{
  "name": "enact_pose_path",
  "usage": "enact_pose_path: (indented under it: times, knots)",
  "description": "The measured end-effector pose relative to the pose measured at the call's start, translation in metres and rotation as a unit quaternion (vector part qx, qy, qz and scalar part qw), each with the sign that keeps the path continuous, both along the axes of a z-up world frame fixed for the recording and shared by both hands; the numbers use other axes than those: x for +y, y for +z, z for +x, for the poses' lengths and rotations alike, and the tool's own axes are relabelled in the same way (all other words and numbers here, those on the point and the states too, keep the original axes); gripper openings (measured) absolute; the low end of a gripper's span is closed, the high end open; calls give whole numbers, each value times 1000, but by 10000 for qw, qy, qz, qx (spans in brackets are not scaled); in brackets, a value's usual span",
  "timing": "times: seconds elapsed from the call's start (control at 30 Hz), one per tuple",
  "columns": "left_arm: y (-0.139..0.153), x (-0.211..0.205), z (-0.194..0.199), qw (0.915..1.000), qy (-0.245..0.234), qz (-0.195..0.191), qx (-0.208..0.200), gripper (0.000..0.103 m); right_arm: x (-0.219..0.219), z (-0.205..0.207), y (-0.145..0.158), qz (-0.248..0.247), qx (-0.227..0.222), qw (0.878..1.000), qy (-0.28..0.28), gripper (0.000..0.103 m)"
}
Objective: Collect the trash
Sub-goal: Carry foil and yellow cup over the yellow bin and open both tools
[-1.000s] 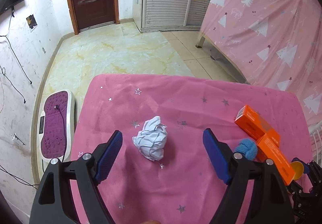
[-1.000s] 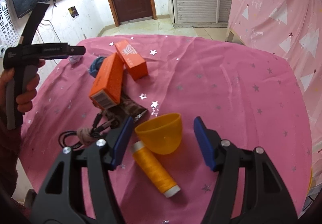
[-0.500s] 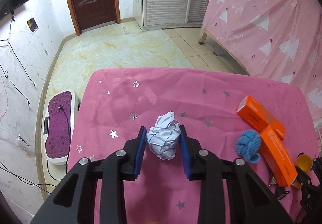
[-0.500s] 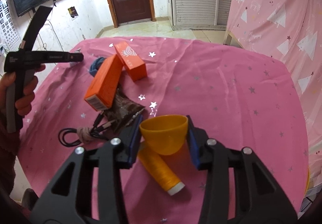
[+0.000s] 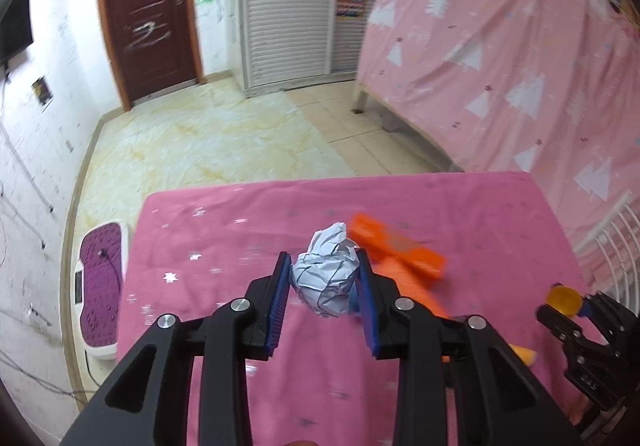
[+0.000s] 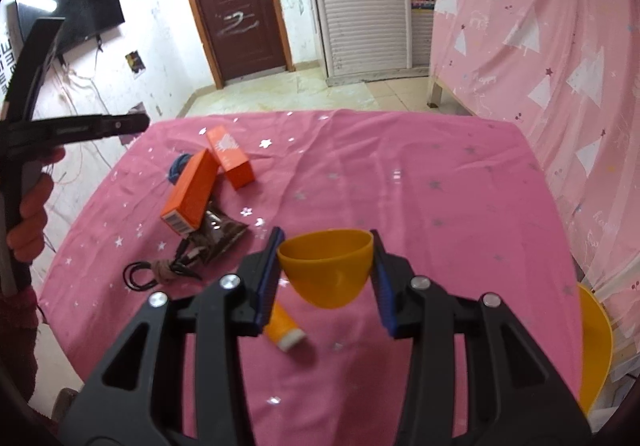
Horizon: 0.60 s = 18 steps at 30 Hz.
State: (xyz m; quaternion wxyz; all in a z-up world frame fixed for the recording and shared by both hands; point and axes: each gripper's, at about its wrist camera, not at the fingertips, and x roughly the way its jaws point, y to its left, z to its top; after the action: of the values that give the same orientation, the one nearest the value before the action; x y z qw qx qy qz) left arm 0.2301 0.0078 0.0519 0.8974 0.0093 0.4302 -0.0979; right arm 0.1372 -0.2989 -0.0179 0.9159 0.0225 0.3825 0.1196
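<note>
My left gripper [image 5: 323, 292] is shut on a crumpled white paper ball [image 5: 326, 278] and holds it above the pink tablecloth [image 5: 224, 246]. My right gripper [image 6: 325, 270] is shut on a small yellow plastic bowl [image 6: 326, 270], lifted off the cloth; the bowl also shows at the right of the left wrist view [image 5: 565, 300]. The left gripper shows at the left edge of the right wrist view [image 6: 132, 123].
Two orange boxes [image 6: 208, 177], a blue yarn ball [image 6: 178, 167], a brown foil packet [image 6: 218, 236], a coiled black cable [image 6: 160, 272] and an orange thread spool [image 6: 282, 328] lie on the cloth. A yellow chair [image 6: 594, 342] stands at the table's right. A purple floor pad [image 5: 98, 282] lies left.
Both grippers closed from open, the left on the paper ball and the right on the yellow bowl. Both then lifted their objects off the cloth, and the left swung right.
</note>
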Motion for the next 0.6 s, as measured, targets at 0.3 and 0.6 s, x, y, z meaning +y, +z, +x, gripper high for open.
enact_pose_path:
  times: [0.3,0.6]
  knots:
    - [17,-95,-37,9965,-817,-106,-125,26,-65,-28,9,221,-257,9976,-605,40]
    - [29,-187,-75,9858,-1664,-32,-234,26,-151,-62,7,401,-412,9881,-1425,40]
